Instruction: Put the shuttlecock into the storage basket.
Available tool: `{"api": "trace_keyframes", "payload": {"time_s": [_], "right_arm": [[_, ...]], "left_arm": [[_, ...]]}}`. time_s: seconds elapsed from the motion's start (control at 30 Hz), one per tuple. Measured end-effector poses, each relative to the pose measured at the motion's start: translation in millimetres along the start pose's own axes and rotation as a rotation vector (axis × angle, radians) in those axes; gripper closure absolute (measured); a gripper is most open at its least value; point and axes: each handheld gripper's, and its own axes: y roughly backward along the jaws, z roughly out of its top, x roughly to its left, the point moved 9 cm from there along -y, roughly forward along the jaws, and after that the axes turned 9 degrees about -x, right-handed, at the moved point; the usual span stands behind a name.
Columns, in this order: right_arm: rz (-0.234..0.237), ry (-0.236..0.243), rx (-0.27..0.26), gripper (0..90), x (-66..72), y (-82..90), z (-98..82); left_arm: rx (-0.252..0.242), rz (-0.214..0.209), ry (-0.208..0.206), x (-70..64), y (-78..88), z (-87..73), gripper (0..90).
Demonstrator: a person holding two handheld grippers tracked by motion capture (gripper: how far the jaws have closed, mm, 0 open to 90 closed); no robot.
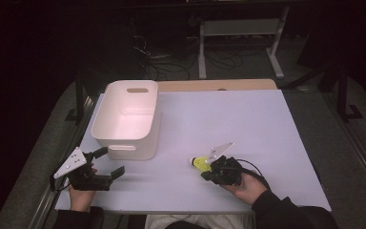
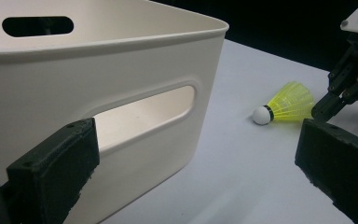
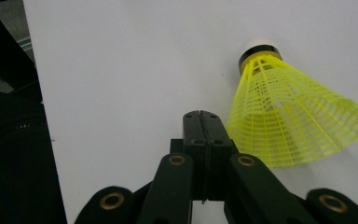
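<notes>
Right tool [image 3: 204, 122] pressed together, empty, yellow shuttlecock [image 3: 286, 109] lying just beside its tip on the desk [image 1: 248, 119], left tool [image 1: 110, 162] spread wide, facing a white handled bin [image 1: 128, 117]

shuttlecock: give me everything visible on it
The shuttlecock has a neon-yellow mesh skirt that looks like plastic, a white rounded cork tip and a black band between them. It lies on its side on the white table, tip pointing toward the white bin and away from the person. The right gripper sits beside its skirt, jaws pressed together on nothing. Whether they touch the skirt is unclear.
</notes>
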Motion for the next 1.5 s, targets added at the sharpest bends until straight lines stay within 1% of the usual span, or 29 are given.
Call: {"api": "trace_keyframes", "payload": {"time_s": [0.27,0.57,0.83,0.93,0.97,1.13,1.33,1.37,1.4,1.43,1.5], "right_arm": [[-0.028,-0.013,0.004,88.5,-8.9,2.7,-3.4],[-0.054,-0.033,-0.005,88.5,-20.0,6.2,-5.1],[-0.056,-0.048,-0.018,88.5,-28.4,7.2,-4.7],[-0.059,-0.05,-0.015,88.5,-30.9,6.9,-4.6],[-0.067,-0.048,-0.012,88.5,-32.4,7.0,-4.6],[-0.058,-0.041,-0.013,88.5,-37.7,8.1,-2.7],[-0.04,-0.048,-0.021,88.5,-48.5,8.5,-1.9],[-0.037,-0.057,-0.026,88.5,-50.2,9.1,-1.3],[-0.037,-0.057,-0.026,88.5,-50.2,9.1,-1.3],[-0.034,-0.059,-0.026,88.5,-54.4,9.6,-1.5],[-0.033,-0.06,-0.023,88.5,-55.5,9.5,-1.8]], "left_arm": [[0.0,-0.001,0.001,-0.2,0.0,0.0,0.0],[0.001,-0.002,0.0,-0.2,-0.1,-0.1,0.0],[0.0,-0.003,0.001,-0.3,-0.3,-0.1,0.0],[0.0,-0.002,0.001,-0.3,-0.4,-0.1,0.0],[0.0,-0.002,0.001,-0.3,-0.4,-0.1,0.0],[0.0,-0.002,0.0,-0.2,-0.3,-0.1,0.0],[0.0,-0.001,0.0,-0.2,-0.3,-0.2,0.0],[0.001,-0.001,0.0,-0.2,-0.3,-0.2,0.0],[0.001,-0.001,0.0,-0.2,-0.3,-0.2,0.0],[0.0,-0.001,0.0,-0.2,-0.3,-0.1,0.0],[0.0,-0.001,0.0,-0.2,-0.3,-0.2,0.0]]}}
